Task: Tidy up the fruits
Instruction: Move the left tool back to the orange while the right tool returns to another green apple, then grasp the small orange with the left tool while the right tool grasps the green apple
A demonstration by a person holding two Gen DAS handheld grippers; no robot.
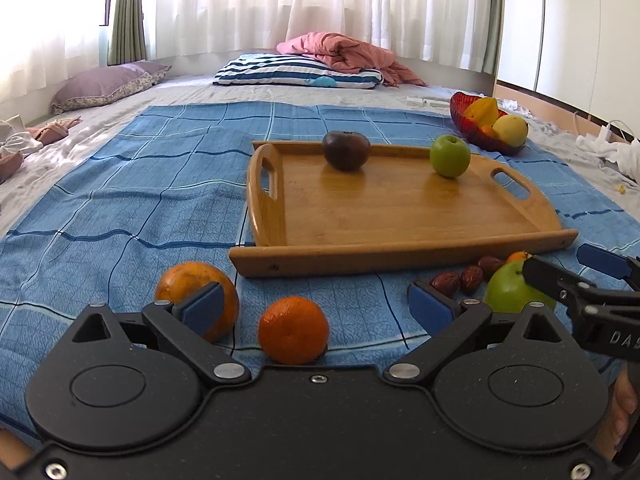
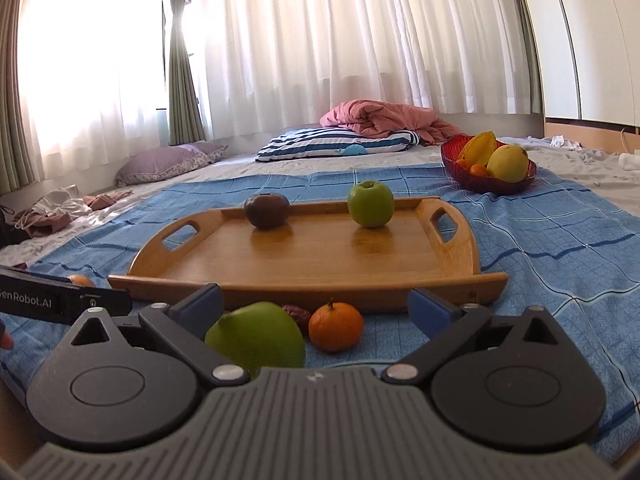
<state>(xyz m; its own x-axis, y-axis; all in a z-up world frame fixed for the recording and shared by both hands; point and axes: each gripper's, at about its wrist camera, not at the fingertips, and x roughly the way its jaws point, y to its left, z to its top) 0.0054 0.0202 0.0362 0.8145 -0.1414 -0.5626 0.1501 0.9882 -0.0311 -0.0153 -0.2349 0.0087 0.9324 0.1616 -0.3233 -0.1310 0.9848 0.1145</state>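
The left gripper (image 1: 316, 304) stood with its jaws spread wide and nothing between the pads. A small orange (image 1: 293, 330) lay on the blue checked cloth (image 1: 120, 200) in the gap between the fingers, touching neither pad. A larger orange (image 1: 196, 300) sat at 9 o'clock from it, partly behind the left pad.

The right gripper (image 2: 316, 306) was likewise spread apart and clamped on nothing. A large green fruit (image 2: 256, 340) lay close to the camera between the fingers, just beside the left pad; whether it touched the pad could not be determined. A mandarin (image 2: 336, 326) rested at 3 o'clock from it, with a dark red date (image 2: 298, 316) showing between and behind the two. In the left wrist view the right gripper entered from 3 o'clock over the same green fruit, with three dates in a row at the fruit's 10 o'clock.

The wooden tray (image 1: 400, 216) lay on the cloth at 12 o'clock from both tools, beyond the loose fruit. It carried a dark purple fruit (image 1: 346, 150) near its far rim and a green apple (image 1: 450, 155) at 3 o'clock from that, the two apart.

A red bowl (image 2: 452, 160) stood beyond the tray at 1 o'clock, holding a yellow star fruit (image 2: 478, 148), a yellow pear-like fruit (image 2: 508, 162) and small orange fruit.
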